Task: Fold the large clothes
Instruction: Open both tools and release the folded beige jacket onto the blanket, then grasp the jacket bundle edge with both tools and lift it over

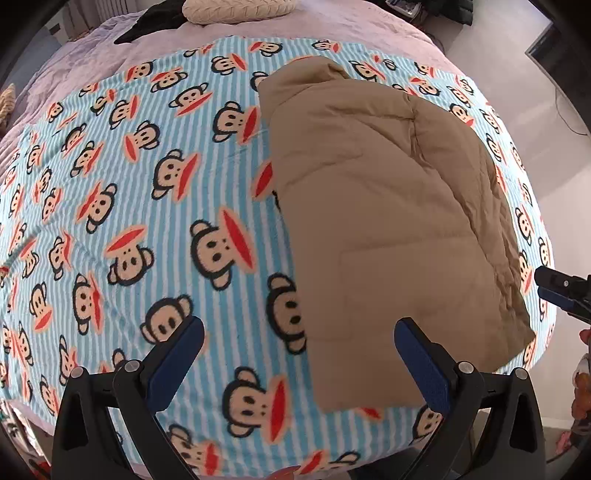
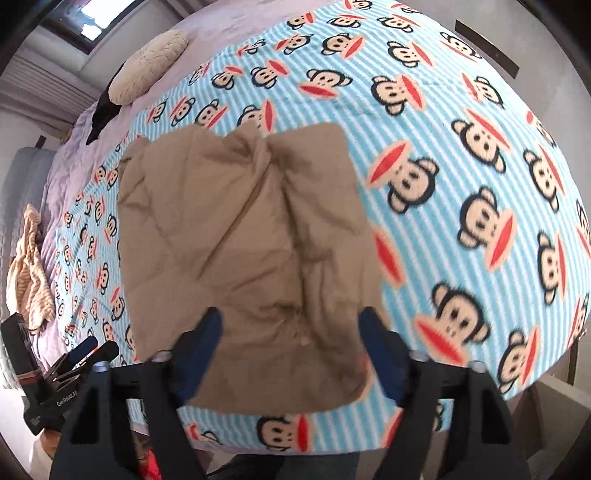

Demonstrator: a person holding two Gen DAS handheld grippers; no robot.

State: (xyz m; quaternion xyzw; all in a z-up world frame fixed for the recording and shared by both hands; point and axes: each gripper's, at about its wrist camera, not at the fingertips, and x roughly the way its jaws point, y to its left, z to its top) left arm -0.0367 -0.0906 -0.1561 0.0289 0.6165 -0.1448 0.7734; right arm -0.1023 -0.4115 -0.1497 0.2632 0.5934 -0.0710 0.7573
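Right wrist view: my right tongs (image 2: 290, 354) hang spread over the near hem of the tan padded garment (image 2: 243, 236), lying folded lengthwise on the monkey blanket (image 2: 461, 184). Left tongs (image 1: 299, 354) spread too. I'd pinch both near corners evenly and fold away.

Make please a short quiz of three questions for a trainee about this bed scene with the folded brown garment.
1. True or false: the left claw is shut on the brown garment.
2. On what does the garment lie? A) bare floor B) monkey-print blanket C) cream pillow
3. Fill in: the right claw is ____, holding nothing.

Key: 1 false, since its jaws stand apart; 2 B; 3 open.
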